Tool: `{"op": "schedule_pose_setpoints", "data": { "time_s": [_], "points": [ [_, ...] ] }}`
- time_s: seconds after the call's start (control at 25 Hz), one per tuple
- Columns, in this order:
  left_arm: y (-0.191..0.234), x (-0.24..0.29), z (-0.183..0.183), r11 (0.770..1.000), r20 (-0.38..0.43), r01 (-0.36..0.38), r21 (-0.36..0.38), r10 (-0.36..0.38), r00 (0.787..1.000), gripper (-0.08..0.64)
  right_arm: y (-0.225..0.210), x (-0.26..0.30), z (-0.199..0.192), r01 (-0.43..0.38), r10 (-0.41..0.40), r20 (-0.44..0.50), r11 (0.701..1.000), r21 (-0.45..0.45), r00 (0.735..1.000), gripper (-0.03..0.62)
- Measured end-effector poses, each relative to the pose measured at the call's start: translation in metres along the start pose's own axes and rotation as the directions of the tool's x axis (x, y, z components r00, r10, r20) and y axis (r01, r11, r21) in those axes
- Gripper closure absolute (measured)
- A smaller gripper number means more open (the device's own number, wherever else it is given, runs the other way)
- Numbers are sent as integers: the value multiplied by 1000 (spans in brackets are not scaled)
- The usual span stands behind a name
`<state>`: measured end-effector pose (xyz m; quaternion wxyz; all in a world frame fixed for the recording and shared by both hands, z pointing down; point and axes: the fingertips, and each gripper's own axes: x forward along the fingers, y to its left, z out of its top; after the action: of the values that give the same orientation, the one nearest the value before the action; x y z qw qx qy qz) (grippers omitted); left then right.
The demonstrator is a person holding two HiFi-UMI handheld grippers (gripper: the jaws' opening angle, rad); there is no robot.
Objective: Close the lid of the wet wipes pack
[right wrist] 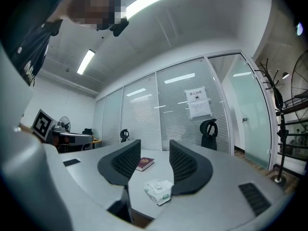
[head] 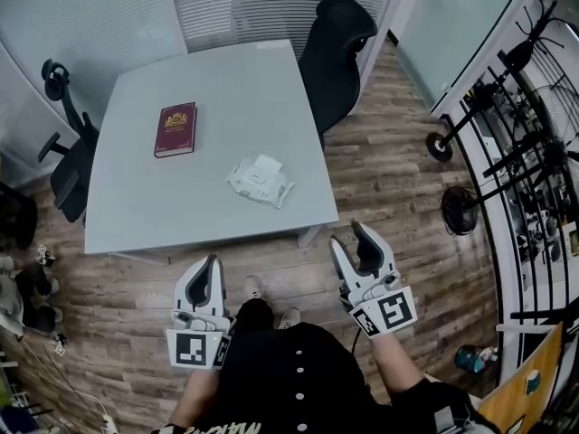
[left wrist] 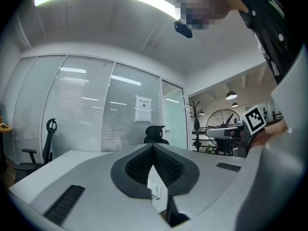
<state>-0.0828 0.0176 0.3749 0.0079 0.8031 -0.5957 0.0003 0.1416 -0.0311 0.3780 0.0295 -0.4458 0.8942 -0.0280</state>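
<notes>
The white wet wipes pack (head: 260,182) lies on the grey table (head: 217,89) near its front right part, with a white flap raised at its far edge. Both grippers hover in front of the table's near edge, well short of the pack. My left gripper (head: 211,266) has its jaws together and holds nothing. My right gripper (head: 350,235) stands open and empty. The pack (right wrist: 159,190) appears low between the jaws of the right gripper (right wrist: 154,150). Only a sliver of the pack (left wrist: 155,189) shows under the closed tips of the left gripper (left wrist: 153,148).
A dark red book (head: 175,129) lies on the table's left half. Black office chairs stand at the table's far right (head: 335,52) and at its left side (head: 68,156). Fans and metal stands (head: 457,211) line the right. Wooden floor lies under me.
</notes>
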Motion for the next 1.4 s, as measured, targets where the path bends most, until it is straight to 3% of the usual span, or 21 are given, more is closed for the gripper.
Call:
{"op": "schedule_pose_setpoints", "data": {
  "time_s": [0.36,0.88,1.4],
  "points": [
    [32,50,13,999,44,40,-1,-40,998,552,-22,45,24,54,-52,51,998,-42,997,407],
    [90,94,21,999,68,36,0,-36,997,552,-27,113,30,59,-56,60,997,-55,997,407],
    [118,116,17,990,70,138,7,-138,988,552,-17,144,18,113,-112,39,993,-20,993,407]
  ]
}}
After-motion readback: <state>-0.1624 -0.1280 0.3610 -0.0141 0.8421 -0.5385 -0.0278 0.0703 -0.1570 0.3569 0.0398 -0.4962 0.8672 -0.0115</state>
